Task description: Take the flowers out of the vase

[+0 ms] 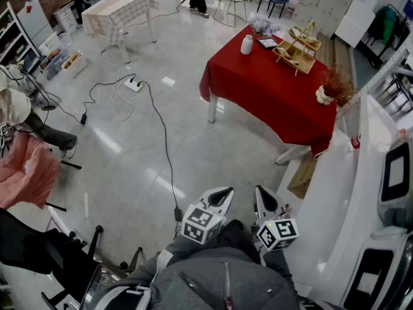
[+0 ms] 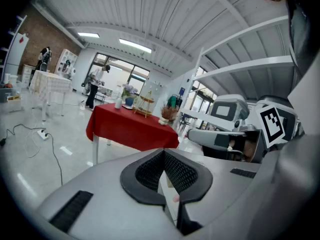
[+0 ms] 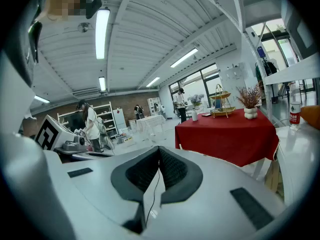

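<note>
A red-clothed table (image 1: 271, 89) stands across the floor, well ahead of me. On its near right corner sits a small white vase (image 1: 322, 96) holding reddish dried flowers (image 1: 337, 82). The same vase (image 3: 250, 113) and dried flowers (image 3: 248, 97) show in the right gripper view, and the flowers (image 2: 169, 113) also in the left gripper view. A tall white ribbed vase (image 1: 247, 44) and pale flowers (image 1: 262, 24) stand at the table's far side. My left gripper (image 1: 222, 194) (image 2: 164, 151) and right gripper (image 1: 261, 197) (image 3: 159, 148) are held close to my body, both shut and empty, far from the table.
A wooden tiered rack (image 1: 297, 47) stands on the red table. A power strip (image 1: 133, 84) and cables (image 1: 164, 141) cross the floor. A white counter (image 1: 342, 192) with a bottle (image 1: 354, 142) runs along the right. A person's pink sleeve (image 1: 26, 173) is at left, a checked table (image 1: 119, 8) far back.
</note>
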### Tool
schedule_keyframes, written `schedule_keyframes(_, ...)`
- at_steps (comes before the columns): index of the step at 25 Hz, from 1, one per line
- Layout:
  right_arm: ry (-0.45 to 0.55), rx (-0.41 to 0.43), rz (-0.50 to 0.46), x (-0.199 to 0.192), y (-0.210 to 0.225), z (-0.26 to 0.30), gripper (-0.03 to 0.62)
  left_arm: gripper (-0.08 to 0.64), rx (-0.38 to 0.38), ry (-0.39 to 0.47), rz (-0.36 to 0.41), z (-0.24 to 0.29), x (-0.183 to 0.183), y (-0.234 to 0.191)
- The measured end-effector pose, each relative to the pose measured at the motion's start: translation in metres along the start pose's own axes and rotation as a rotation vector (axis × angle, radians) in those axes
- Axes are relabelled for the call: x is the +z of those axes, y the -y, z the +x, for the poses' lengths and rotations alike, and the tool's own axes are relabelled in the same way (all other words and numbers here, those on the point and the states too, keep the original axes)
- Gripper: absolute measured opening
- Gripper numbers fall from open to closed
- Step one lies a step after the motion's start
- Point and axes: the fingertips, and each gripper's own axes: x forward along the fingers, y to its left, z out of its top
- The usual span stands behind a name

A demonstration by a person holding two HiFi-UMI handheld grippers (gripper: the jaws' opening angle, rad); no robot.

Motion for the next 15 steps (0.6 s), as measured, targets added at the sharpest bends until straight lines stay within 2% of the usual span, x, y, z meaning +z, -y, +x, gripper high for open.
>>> schedule_keyframes(8,0.003,0.006,0.026,0.003,-0.010,0.005,0.009,0.009,0.019,0.008,0.001,-0.011,0.005,-0.010)
schedule_keyframes(15,0.058,0.003,0.097,0.008,-0.018,0.015,0.011,0.009,0.000,0.005,0.015,-0.018,0.005,-0.019)
